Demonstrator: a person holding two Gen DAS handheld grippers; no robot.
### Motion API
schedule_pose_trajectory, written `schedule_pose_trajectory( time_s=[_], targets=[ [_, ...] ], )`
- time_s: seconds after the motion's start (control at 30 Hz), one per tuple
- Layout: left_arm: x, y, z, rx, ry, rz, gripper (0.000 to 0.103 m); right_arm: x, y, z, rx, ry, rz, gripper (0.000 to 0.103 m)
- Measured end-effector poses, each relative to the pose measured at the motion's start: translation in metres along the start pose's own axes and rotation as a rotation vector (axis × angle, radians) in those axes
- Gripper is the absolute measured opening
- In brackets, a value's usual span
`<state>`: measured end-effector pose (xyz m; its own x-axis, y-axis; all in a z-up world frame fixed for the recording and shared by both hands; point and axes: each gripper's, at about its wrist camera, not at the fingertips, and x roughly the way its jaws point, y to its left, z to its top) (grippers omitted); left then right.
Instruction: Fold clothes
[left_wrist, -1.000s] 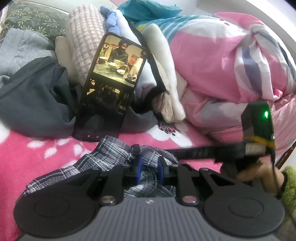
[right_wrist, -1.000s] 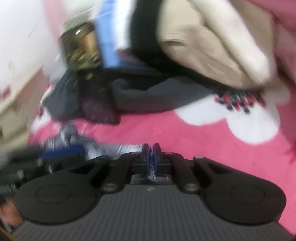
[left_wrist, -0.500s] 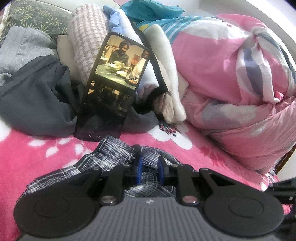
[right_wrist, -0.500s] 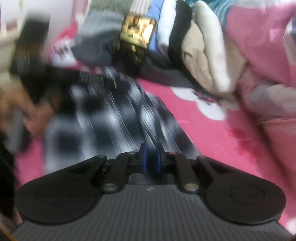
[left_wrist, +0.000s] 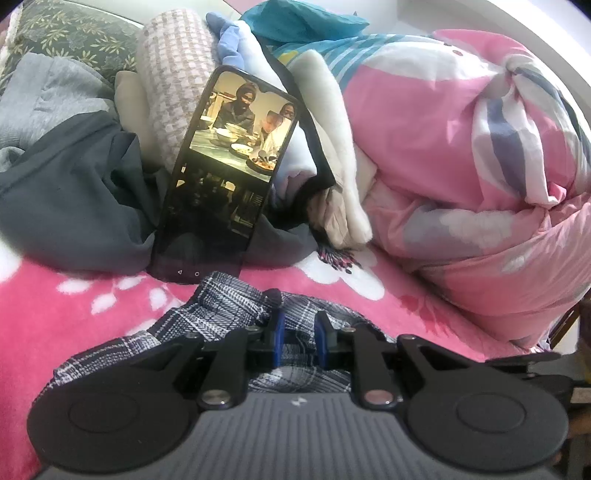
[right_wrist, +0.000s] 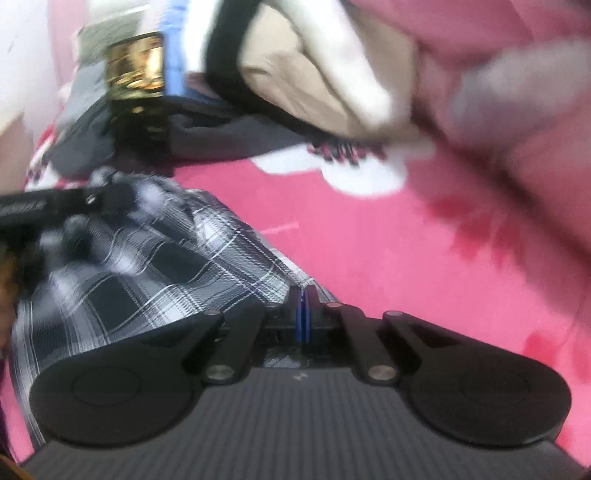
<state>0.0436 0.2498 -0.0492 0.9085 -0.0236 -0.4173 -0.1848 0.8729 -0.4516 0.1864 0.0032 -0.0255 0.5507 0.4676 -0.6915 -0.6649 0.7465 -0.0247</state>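
Note:
A black-and-white plaid garment (left_wrist: 221, 306) lies crumpled on the pink floral blanket (left_wrist: 55, 306). My left gripper (left_wrist: 299, 328) rests low on it, its blue pads a little apart with bunched plaid fabric pinched between them. In the blurred right wrist view the same garment (right_wrist: 147, 273) spreads to the left. My right gripper (right_wrist: 303, 314) sits at its near right corner, jaws closing until the pads meet on a peak of the cloth's edge. The left gripper's black fingers (right_wrist: 55, 203) hold the garment's far end.
A phone (left_wrist: 229, 173) with a lit screen leans against a pile of folded and loose clothes (left_wrist: 177, 74). A dark grey garment (left_wrist: 66, 195) lies at the left, and a bulky pink quilt (left_wrist: 461, 147) fills the right. Open blanket (right_wrist: 369, 240) shows right of the garment.
The right gripper swung away from the left gripper's side and came down at the plaid garment's near corner, pads now together on it. The left gripper stayed still with its hold.

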Motion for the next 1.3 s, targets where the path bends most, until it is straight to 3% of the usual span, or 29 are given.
schedule_pose_trajectory(
  time_s=[0.07,0.17,0.3,0.4,0.53,0.57,0.63,0.73,0.83,0.87,0.93,1.1,1.23,1.27,1.3],
  targets=[
    [-0.001,0.001,0.0,-0.002,-0.003,0.001,0.019,0.0,-0.005,-0.003,0.051,-0.008,0.016,0.0],
    [0.0,0.003,0.001,-0.014,-0.006,-0.001,0.019,-0.016,0.01,-0.002,-0.025,-0.046,-0.017,0.0],
    [0.0,0.0,0.001,0.001,-0.007,0.002,0.019,0.008,0.008,-0.011,-0.031,0.013,-0.022,0.0],
    [-0.002,-0.003,0.001,0.016,-0.005,0.0,0.022,0.001,0.003,-0.01,-0.005,-0.011,-0.013,0.002],
    [-0.014,-0.013,0.006,0.043,0.005,-0.019,0.042,-0.037,-0.019,0.003,0.095,-0.033,0.008,0.02],
    [-0.018,-0.018,0.008,0.049,0.001,-0.024,0.043,-0.052,-0.025,0.005,0.11,-0.054,-0.008,0.026],
    [-0.025,-0.032,0.011,0.08,-0.005,-0.049,0.044,-0.092,-0.037,0.006,0.131,-0.098,-0.064,0.029],
    [-0.021,-0.059,0.011,0.141,0.02,-0.111,0.045,-0.137,-0.038,-0.005,0.137,-0.127,-0.122,0.029],
    [0.004,-0.084,0.005,0.187,0.105,-0.134,0.043,-0.158,-0.023,-0.027,0.106,-0.1,-0.134,0.027],
    [0.015,-0.091,0.002,0.198,0.138,-0.129,0.034,-0.159,-0.015,-0.035,0.082,-0.081,-0.141,0.026],
    [0.038,-0.101,-0.002,0.213,0.197,-0.107,0.021,-0.153,0.0,-0.051,0.011,-0.041,-0.164,0.021],
    [0.065,-0.1,-0.015,0.231,0.205,-0.038,0.016,-0.121,0.018,-0.081,-0.14,0.046,-0.213,0.016],
    [0.069,-0.091,-0.021,0.204,0.204,-0.038,0.014,-0.098,0.021,-0.102,-0.238,0.103,-0.247,0.014],
    [0.069,-0.091,-0.02,0.201,0.201,-0.042,0.014,-0.1,0.019,-0.103,-0.226,0.092,-0.241,0.001],
    [0.069,-0.09,-0.02,0.198,0.197,-0.045,0.014,-0.101,0.016,-0.103,-0.214,0.08,-0.236,0.0]
  ],
)
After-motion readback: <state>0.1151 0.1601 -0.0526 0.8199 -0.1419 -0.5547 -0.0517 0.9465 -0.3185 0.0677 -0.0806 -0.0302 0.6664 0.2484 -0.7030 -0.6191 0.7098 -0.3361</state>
